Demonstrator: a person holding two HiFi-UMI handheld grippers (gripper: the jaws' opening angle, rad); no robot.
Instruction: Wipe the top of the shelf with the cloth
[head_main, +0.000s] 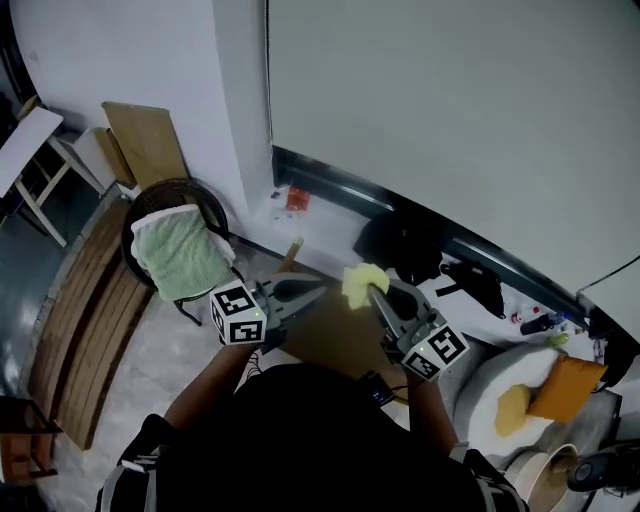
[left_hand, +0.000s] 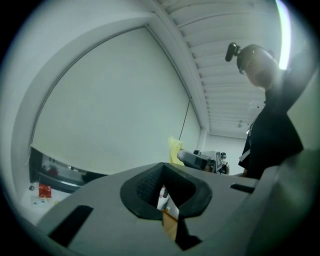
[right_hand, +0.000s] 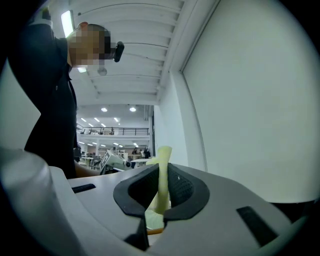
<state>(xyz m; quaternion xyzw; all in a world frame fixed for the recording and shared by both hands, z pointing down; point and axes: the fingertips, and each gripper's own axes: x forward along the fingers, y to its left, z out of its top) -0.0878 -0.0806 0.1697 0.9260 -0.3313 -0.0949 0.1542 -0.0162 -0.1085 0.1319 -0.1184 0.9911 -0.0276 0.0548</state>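
Observation:
A yellow cloth (head_main: 360, 280) sticks up from my right gripper (head_main: 373, 291), whose jaws are shut on it. In the right gripper view the cloth (right_hand: 162, 172) is a thin folded strip pinched between the dark pads of the right gripper (right_hand: 161, 182). My left gripper (head_main: 320, 289) points at the cloth from the left with its jaws closed together and nothing in them. Both hover above the brown flat top of the shelf (head_main: 335, 342). In the left gripper view, past the left gripper (left_hand: 166, 175), the cloth (left_hand: 174, 150) and the right gripper (left_hand: 197, 160) show.
A dark round chair carrying a green towel (head_main: 178, 252) stands at the left, with wooden planks (head_main: 80, 320) on the floor beside it. Black bags (head_main: 410, 245) lie along the white wall. A white beanbag with an orange cushion (head_main: 565, 385) is at the right.

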